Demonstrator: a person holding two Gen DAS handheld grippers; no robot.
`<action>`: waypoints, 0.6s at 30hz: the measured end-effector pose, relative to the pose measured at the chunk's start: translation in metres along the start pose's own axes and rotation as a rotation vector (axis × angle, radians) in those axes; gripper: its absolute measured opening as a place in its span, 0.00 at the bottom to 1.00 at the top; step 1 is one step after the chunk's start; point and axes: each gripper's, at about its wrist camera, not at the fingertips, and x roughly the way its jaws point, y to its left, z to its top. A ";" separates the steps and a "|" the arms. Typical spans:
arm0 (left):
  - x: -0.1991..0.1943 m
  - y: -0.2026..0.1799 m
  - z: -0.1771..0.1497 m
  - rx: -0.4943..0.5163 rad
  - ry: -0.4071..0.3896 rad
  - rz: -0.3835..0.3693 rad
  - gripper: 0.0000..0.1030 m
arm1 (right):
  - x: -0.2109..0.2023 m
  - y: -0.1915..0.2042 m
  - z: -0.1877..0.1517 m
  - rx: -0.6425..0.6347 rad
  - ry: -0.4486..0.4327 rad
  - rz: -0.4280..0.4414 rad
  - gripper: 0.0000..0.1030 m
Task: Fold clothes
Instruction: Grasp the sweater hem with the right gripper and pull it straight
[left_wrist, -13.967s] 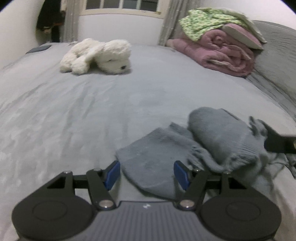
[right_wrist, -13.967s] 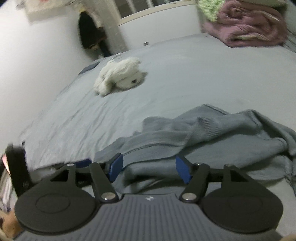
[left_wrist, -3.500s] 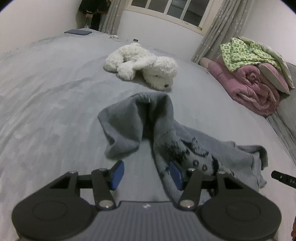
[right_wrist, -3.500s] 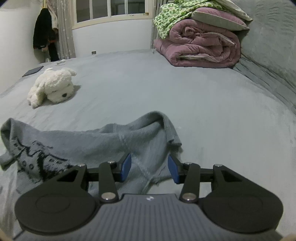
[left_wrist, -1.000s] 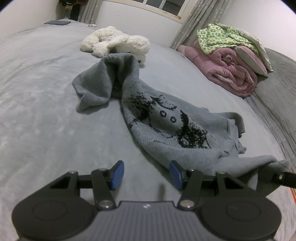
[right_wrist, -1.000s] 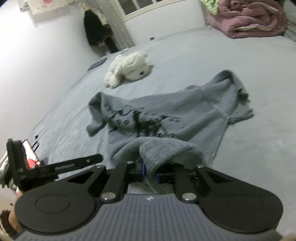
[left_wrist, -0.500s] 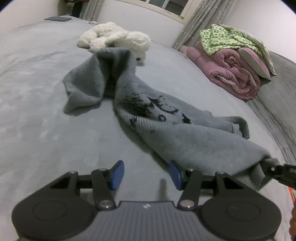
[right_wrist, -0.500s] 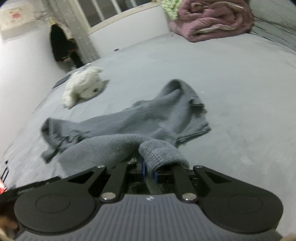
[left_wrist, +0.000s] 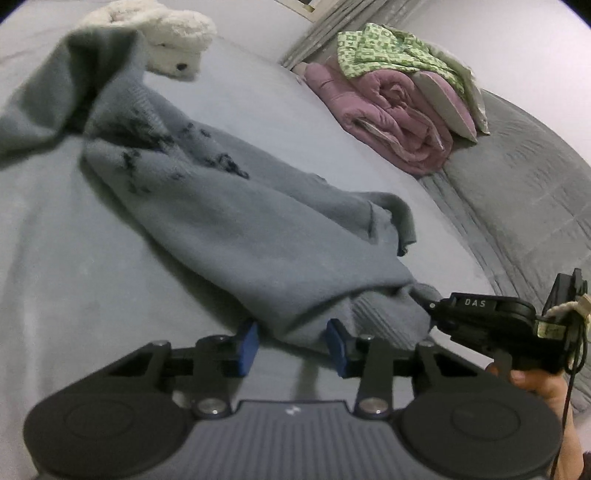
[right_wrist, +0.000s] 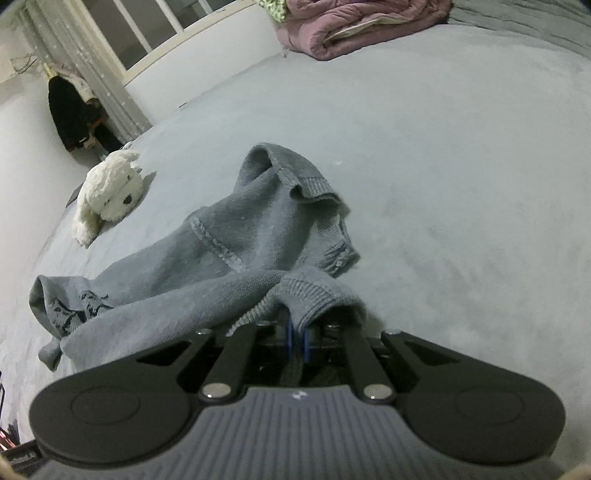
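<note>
While my right gripper (right_wrist: 296, 338), marked "DAS" on its side in the left view, pinches the grey sweater's (left_wrist: 236, 221) ribbed hem, my left gripper (left_wrist: 291, 345) has just been narrowing around a fold at 6 o'clock, pads not yet pressing. Since a second ago the sweater, spread on the bed (left_wrist: 74, 277), has been dragged nearer me.

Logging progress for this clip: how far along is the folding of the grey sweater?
Early. No fold shows: the grey sweater lies crumpled on the bed. In hand: the right gripper is shut on its ribbed edge; the left gripper, jaws closing, straddles that edge. Left: spreading flat and every fold.
</note>
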 end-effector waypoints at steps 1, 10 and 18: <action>0.002 -0.001 -0.002 0.001 -0.005 0.000 0.27 | -0.001 -0.001 0.000 0.002 0.001 0.002 0.06; -0.015 -0.011 -0.008 -0.010 -0.090 0.043 0.03 | -0.009 0.005 0.003 -0.021 -0.009 0.003 0.06; -0.071 -0.023 -0.009 0.075 -0.230 0.084 0.03 | -0.046 0.018 0.003 -0.066 -0.053 0.054 0.06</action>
